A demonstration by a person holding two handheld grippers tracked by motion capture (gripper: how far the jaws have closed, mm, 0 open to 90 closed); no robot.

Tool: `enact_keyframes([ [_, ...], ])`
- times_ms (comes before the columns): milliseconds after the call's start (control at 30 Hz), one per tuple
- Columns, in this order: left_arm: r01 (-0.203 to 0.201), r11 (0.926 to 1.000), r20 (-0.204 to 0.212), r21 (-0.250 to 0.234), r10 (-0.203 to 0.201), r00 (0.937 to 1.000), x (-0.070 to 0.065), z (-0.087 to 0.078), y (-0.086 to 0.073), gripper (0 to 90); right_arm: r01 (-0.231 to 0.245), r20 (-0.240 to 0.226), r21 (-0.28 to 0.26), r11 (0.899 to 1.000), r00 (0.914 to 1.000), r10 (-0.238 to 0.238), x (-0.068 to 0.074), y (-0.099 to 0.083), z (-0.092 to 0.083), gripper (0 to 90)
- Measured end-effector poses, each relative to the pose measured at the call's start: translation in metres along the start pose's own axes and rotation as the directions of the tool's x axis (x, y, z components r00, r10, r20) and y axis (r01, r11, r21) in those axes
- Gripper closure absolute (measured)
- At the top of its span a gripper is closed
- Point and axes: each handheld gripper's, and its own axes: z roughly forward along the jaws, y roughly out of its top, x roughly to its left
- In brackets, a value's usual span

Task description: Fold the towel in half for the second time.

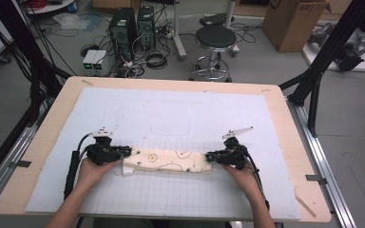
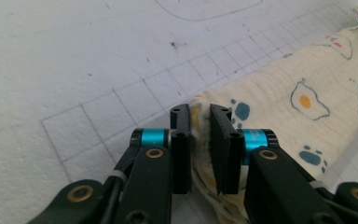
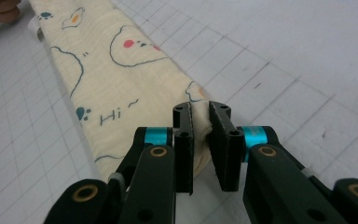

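Two bare forearms with no sleeves are seen entering from the bottom edge. The left gripper (image 1: 123, 152) and right gripper (image 1: 212, 156) are built of matte black linkages, joined by brass-coloured rivets, with turquoise metal collars behind flat black jaws. Each is topped by a grey three-cornered plate, and a black cable is trailed from each.

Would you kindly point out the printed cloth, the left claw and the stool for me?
Cloth (image 1: 171, 160), high view, middle of the folded strip.
Left claw (image 2: 200, 140), left gripper view, midway between its fingertips, which pinch the cloth's end.
Stool (image 1: 215, 37), high view, centre of the black seat.
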Motion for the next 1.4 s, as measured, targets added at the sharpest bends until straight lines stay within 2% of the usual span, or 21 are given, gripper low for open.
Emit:
enact_keyframes([
  [167, 0.001, 0.9995, -0.02, -0.033, -0.002, 0.9998, 0.005, -0.001, 0.011, 80.4, 0.009, 0.053, -0.021, 1.0, 0.9985, -0.008, -0.001, 0.012, 0.0, 81.1],
  [267, -0.001, 0.9995, -0.044, -0.032, -0.001, 0.9991, 0.008, 0.001, 0.02, 80.4, -0.002, 0.074, -0.035, 0.999, 0.9972, 0.005, -0.004, 0.02, 0.001, 81.1],
  [333, 0.006, 0.9979, -0.05, -0.065, -0.01, 0.9987, 0.011, 0.003, 0.025, 80.4, -0.003, 0.09, -0.051, 0.999, 0.9959, 0.007, -0.006, 0.025, 0.001, 81.0],
  [433, 0.017, 0.9975, -0.076, -0.069, -0.022, 0.9969, 0.017, 0.007, 0.033, 80.2, -0.014, 0.113, -0.077, 0.997, 0.9933, 0.023, -0.014, 0.033, 0.003, 80.8],
  [500, 0.033, 0.9958, -0.078, -0.085, -0.04, 0.9961, 0.021, 0.01, 0.035, 79.9, -0.024, 0.123, -0.09, 0.996, 0.9918, 0.035, -0.018, 0.037, 0.006, 80.5],
  [600, 0.036, 0.9966, -0.093, -0.074, -0.043, 0.9947, 0.024, 0.018, 0.035, 79.1, -0.038, 0.145, -0.089, 0.995, 0.9881, 0.05, -0.024, 0.04, 0.011, 79.9],
  [733, 0.058, 0.9959, -0.09, -0.069, -0.064, 0.9938, 0.028, 0.023, 0.033, 75.2, -0.058, 0.154, -0.093, 0.994, 0.9854, 0.072, -0.031, 0.038, 0.017, 75.4],
  [800, 0.051, 0.9963, -0.085, -0.07, -0.056, 0.9947, 0.029, 0.023, 0.032, 71.7, -0.068, 0.161, -0.101, 0.993, 0.9834, 0.084, -0.033, 0.037, 0.017, 72.5],
  [900, 0.021, 0.9977, -0.083, -0.065, -0.026, 0.9962, 0.027, 0.02, 0.033, 67.1, -0.081, 0.138, -0.13, 0.988, 0.9855, 0.099, -0.034, 0.037, 0.014, 69.0],
  [1067, 0.004, 0.9968, -0.087, -0.08, -0.011, 0.9961, 0.023, 0.017, 0.034, 62.7, -0.076, 0.15, -0.143, 0.987, 0.984, 0.097, -0.03, 0.038, 0.01, 63.4],
  [1133, -0.015, 0.997, -0.09, -0.076, 0.008, 0.9959, 0.022, 0.015, 0.035, 61.2, -0.073, 0.153, -0.145, 0.987, 0.9836, 0.095, -0.028, 0.038, 0.009, 59.0],
  [1300, -0.038, 0.9969, -0.083, -0.069, 0.032, 0.996, 0.02, 0.009, 0.035, 57.2, -0.039, 0.177, -0.153, 0.987, 0.9819, 0.066, -0.021, 0.04, 0.003, 49.0],
  [1400, -0.039, 0.9953, -0.071, -0.089, 0.032, 0.997, 0.019, 0.004, 0.035, 55.4, -0.028, 0.179, -0.156, 0.987, 0.9823, 0.056, -0.018, 0.04, -0.001, 43.5],
])
